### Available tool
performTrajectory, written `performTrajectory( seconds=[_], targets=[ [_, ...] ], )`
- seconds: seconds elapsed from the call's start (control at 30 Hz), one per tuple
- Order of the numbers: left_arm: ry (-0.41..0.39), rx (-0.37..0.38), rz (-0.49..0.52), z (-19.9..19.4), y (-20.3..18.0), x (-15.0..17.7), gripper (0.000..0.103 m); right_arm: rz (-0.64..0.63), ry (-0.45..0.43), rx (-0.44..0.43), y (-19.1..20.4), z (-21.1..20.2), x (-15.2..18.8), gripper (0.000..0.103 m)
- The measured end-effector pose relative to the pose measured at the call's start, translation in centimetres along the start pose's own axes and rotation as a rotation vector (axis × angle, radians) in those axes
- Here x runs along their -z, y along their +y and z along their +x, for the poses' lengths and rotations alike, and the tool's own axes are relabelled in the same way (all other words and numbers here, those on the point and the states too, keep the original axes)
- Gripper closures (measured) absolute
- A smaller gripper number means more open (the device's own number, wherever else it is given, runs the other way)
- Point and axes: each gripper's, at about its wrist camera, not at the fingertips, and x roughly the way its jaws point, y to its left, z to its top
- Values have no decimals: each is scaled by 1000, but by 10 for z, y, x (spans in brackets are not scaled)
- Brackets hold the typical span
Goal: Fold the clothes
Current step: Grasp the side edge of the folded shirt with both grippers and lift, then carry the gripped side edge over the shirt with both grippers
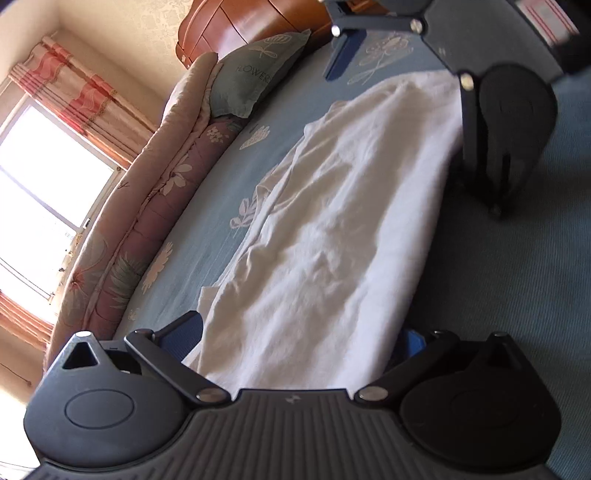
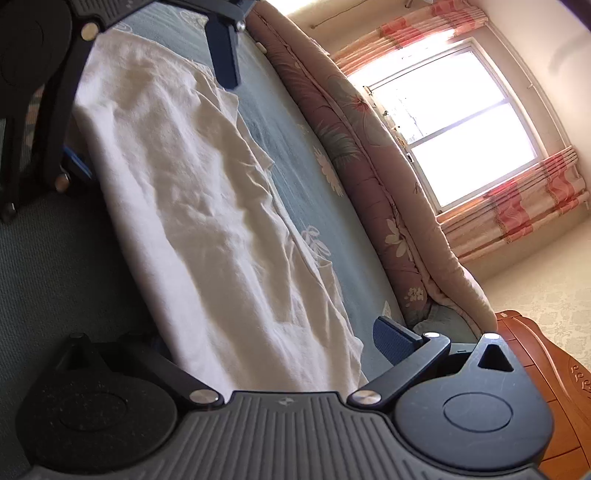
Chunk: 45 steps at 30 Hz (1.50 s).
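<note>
A white garment (image 1: 332, 221) lies lengthwise on the blue bed sheet (image 1: 229, 192), folded into a long strip. My left gripper (image 1: 295, 339) stands open at one end, its blue fingers wide apart on either side of the cloth. At the other end my right gripper (image 1: 402, 85) faces it, open too, straddling the cloth. In the right wrist view the garment (image 2: 207, 206) runs from my right gripper (image 2: 273, 343) to the left gripper (image 2: 147, 110). The right gripper's left finger is hidden behind the cloth.
A rolled pink floral quilt (image 1: 147, 221) lines the far side of the bed, with a grey-green pillow (image 1: 255, 70) beside it. A wooden headboard (image 1: 251, 22) stands behind the pillow. A bright window (image 2: 454, 122) with pink curtains is beyond the quilt.
</note>
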Motion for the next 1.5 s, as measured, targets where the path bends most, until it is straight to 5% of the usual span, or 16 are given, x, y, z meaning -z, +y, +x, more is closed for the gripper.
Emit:
performTrajectory(
  seconds=[0.17,0.27,0.4,0.7,0.93,1.27,1.5],
  targets=[
    [73,-116,89,-5,10,34,1,19,69,28,-14,0,28,0],
    [85,-127,91,-3,13,36,0,12,79,31,-16,1,33,0],
    [66,-199,225,7,-2,15,0,-93,69,59,-6,3,19,0],
    [83,-173,250,12,11,26,1,-55,90,48,-18,4,35,0],
    [34,-103,422,24,4,15,0,-150,77,30,-11,7,27,0],
    [26,-55,229,26,24,28,0,-104,58,9,-16,5,34,0],
    [43,-42,293,26,20,25,1,-172,37,-11,-13,2,31,0]
  ],
)
